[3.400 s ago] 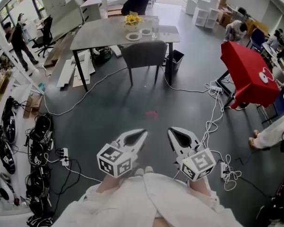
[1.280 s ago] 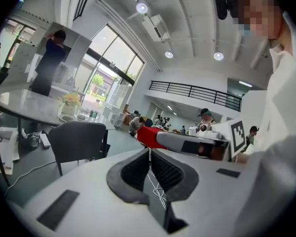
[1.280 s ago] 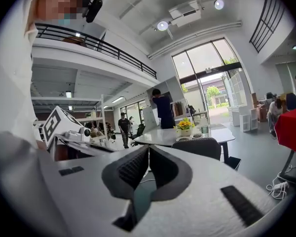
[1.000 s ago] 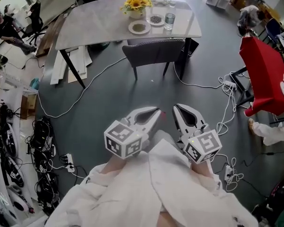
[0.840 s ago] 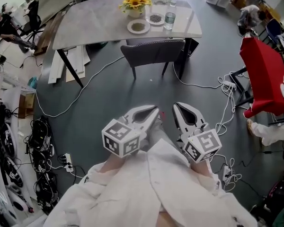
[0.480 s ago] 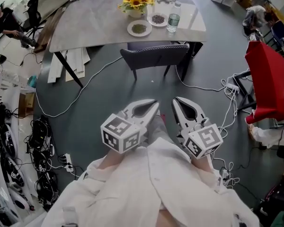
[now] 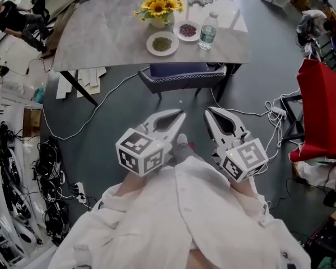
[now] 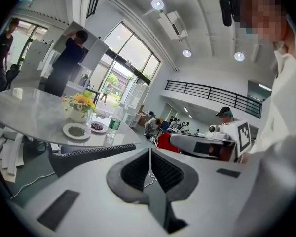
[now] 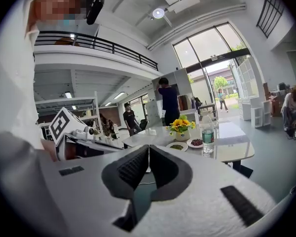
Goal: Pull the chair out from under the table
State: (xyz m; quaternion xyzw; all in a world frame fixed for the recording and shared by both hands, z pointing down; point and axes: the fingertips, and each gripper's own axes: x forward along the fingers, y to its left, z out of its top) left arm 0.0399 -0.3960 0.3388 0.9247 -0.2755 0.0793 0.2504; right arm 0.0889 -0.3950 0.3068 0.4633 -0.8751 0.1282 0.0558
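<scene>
A dark grey chair (image 7: 182,77) with a stitched backrest is tucked under the near edge of a grey table (image 7: 101,32); its backrest (image 8: 89,151) also shows in the left gripper view. My left gripper (image 7: 181,115) and right gripper (image 7: 208,112) are held side by side over the floor, short of the chair, and point toward it. Both are shut with nothing between their jaws. The left gripper (image 8: 149,152) and the right gripper (image 9: 148,148) show their jaws pressed together. On the table stand sunflowers (image 7: 158,7), two dishes (image 7: 162,43) and a water bottle (image 7: 209,29).
A white cable (image 7: 95,116) runs across the floor left of the chair, more cables (image 7: 269,114) lie at the right. A red covered stand (image 7: 325,108) is at the right. Gear and cables (image 7: 17,172) line the left wall. People stand beyond the table.
The table and chair have drawn nearer and larger in the head view as I walked toward them. Both grippers stayed shut and side by side.
</scene>
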